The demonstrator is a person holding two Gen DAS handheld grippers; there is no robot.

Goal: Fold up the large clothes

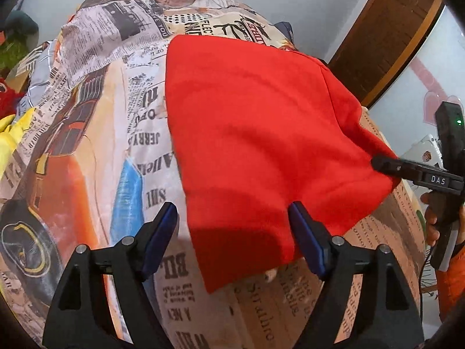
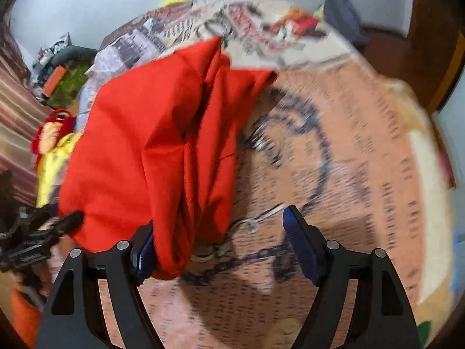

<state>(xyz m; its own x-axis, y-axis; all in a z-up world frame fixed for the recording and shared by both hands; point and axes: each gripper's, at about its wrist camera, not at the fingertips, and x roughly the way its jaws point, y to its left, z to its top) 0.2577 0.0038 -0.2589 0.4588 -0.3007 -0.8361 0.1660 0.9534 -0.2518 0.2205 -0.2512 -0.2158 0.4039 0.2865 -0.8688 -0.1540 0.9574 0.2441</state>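
A large red garment (image 1: 261,133) lies spread on a bed with a newspaper-print cover (image 1: 96,122). My left gripper (image 1: 232,218) is open, its jaws wide apart over the garment's near edge. In the left wrist view my right gripper (image 1: 377,164) reaches in from the right and touches the garment's right corner. In the right wrist view the garment (image 2: 151,151) is bunched in folds and drapes over my right gripper's left finger (image 2: 144,250). The right gripper (image 2: 221,238) stands open. The left gripper (image 2: 69,221) shows at the left by the garment's edge.
Yellow cloth (image 1: 11,133) and a red item (image 1: 5,96) lie at the bed's left side. A dark blue item (image 2: 343,14) sits at the far end. A wooden door frame (image 1: 386,37) stands to the right. Clutter (image 2: 64,69) lies beyond the bed.
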